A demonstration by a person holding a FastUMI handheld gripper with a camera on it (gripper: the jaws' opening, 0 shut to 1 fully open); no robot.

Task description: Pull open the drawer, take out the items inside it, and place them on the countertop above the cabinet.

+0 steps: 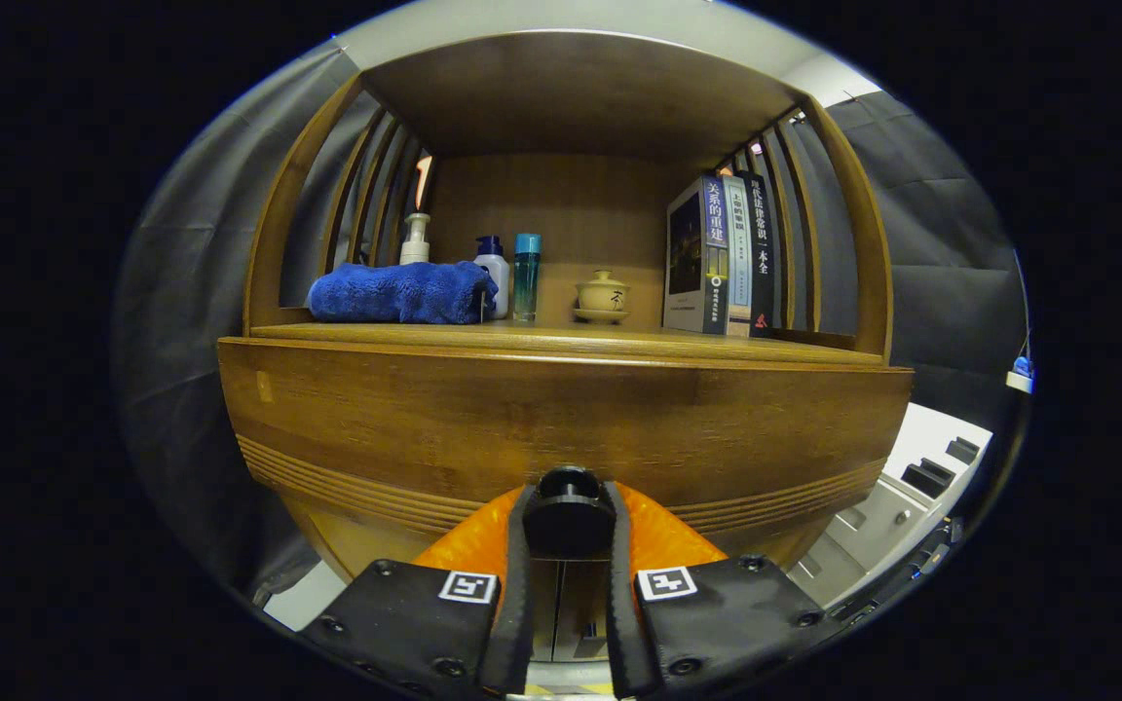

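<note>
Wooden cabinet front fills the background. Gripper (569, 521) fingers are closed against both sides of the round black drawer knob (568, 506) on the smooth, groove-banded drawer (561, 428) (closed). On the countertop (571, 339) above: plush blue towel (400, 292), cylindrical bottles (525, 276), ceramic lidded cup (603, 295), upright books (720, 255).

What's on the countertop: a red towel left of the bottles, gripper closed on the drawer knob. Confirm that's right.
Wrong on one point: the gripper view shows the towel is blue, not red. It does lie left of the bottles on the countertop, and the gripper is closed on the drawer knob.
</note>
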